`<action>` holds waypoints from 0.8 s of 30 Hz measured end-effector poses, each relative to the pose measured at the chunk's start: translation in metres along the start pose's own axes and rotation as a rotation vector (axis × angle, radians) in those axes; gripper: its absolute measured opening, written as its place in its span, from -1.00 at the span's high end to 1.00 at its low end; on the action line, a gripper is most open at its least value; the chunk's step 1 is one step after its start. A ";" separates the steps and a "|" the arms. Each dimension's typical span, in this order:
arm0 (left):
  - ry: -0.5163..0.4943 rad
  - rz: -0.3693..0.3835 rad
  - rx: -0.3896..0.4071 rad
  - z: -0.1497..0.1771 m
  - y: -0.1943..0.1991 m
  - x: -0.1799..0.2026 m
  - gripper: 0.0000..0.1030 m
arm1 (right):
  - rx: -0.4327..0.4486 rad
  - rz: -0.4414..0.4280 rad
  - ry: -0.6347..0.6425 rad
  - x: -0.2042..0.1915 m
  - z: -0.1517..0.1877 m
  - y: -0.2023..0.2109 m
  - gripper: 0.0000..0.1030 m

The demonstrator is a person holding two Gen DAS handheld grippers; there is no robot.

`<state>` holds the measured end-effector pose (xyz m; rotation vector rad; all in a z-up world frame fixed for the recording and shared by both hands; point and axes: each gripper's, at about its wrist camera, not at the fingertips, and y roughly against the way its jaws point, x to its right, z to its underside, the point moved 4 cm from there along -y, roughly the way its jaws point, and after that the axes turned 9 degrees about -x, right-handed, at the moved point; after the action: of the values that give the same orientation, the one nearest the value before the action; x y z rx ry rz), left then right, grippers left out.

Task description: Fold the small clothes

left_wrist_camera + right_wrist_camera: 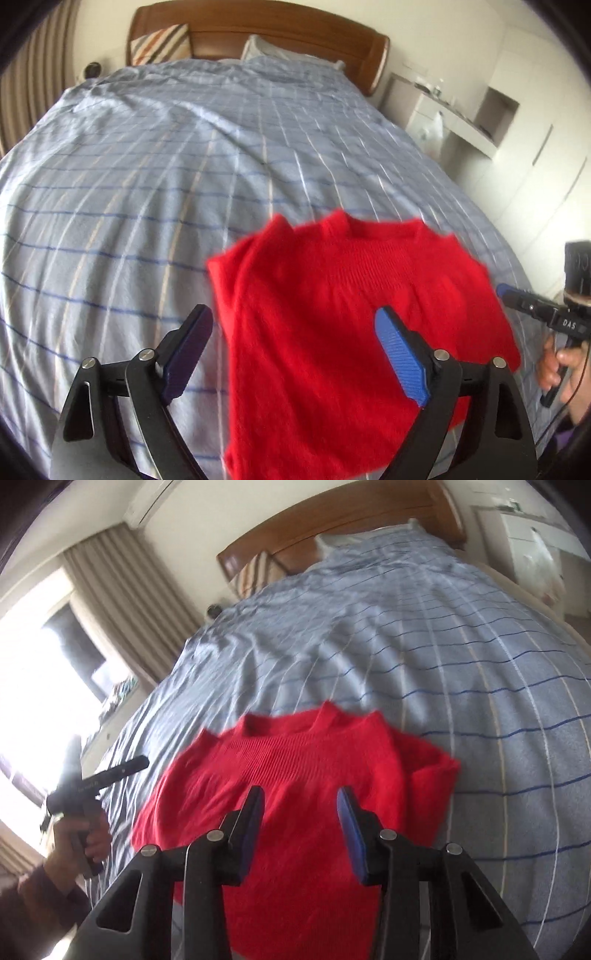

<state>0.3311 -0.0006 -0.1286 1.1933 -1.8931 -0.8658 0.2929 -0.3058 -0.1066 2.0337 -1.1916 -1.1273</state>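
Observation:
A small red knitted sweater (332, 332) lies on the bed near its foot, collar towards the headboard, its sleeves folded in. It also shows in the right wrist view (295, 794). My left gripper (295, 317) is open and empty above the sweater's left part, with one pad over the sheet. My right gripper (300, 801) is open and empty above the sweater's middle. Each gripper also shows at the edge of the other's view: the right one (517, 295) right of the sweater, the left one (122, 768) left of it.
The bed has a blue checked sheet (184, 177), a wooden headboard (258, 29) and pillows (159, 44). White cabinets (498, 122) stand to the right of the bed. A curtained window (55, 657) is on the left.

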 end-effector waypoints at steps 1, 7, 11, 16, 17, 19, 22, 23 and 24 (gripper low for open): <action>-0.011 -0.005 -0.037 0.012 -0.009 0.003 -0.78 | -0.039 0.047 0.032 -0.001 0.013 -0.008 0.17; 0.113 -0.021 -0.070 0.052 0.012 -0.011 -0.71 | -0.012 0.308 -0.115 0.044 0.060 0.030 0.17; 0.069 -0.112 0.000 0.086 0.051 0.000 -0.88 | 0.032 0.264 -0.010 0.007 0.095 0.066 0.10; 0.037 -0.205 -0.017 0.134 0.042 0.018 -0.88 | 0.014 0.289 0.012 -0.007 0.141 0.043 0.09; 0.038 -0.216 -0.021 0.139 0.036 0.021 -0.88 | 0.015 0.295 0.005 -0.007 0.150 0.038 0.09; 0.031 -0.255 -0.010 0.149 0.024 0.022 -0.89 | 0.049 0.323 0.014 -0.007 0.158 0.032 0.09; 0.020 -0.297 0.040 0.156 0.019 0.024 -0.97 | 0.090 0.351 0.025 -0.010 0.167 0.032 0.03; 0.023 -0.302 0.043 0.157 0.018 0.023 -0.98 | 0.096 0.355 0.022 -0.009 0.168 0.031 -0.02; 0.025 -0.299 0.042 0.158 0.017 0.022 -0.99 | 0.102 0.355 0.018 -0.008 0.170 0.030 -0.04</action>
<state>0.1839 0.0093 -0.1904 1.5327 -1.7462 -0.9655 0.1319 -0.3170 -0.1683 1.8026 -1.5527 -0.8889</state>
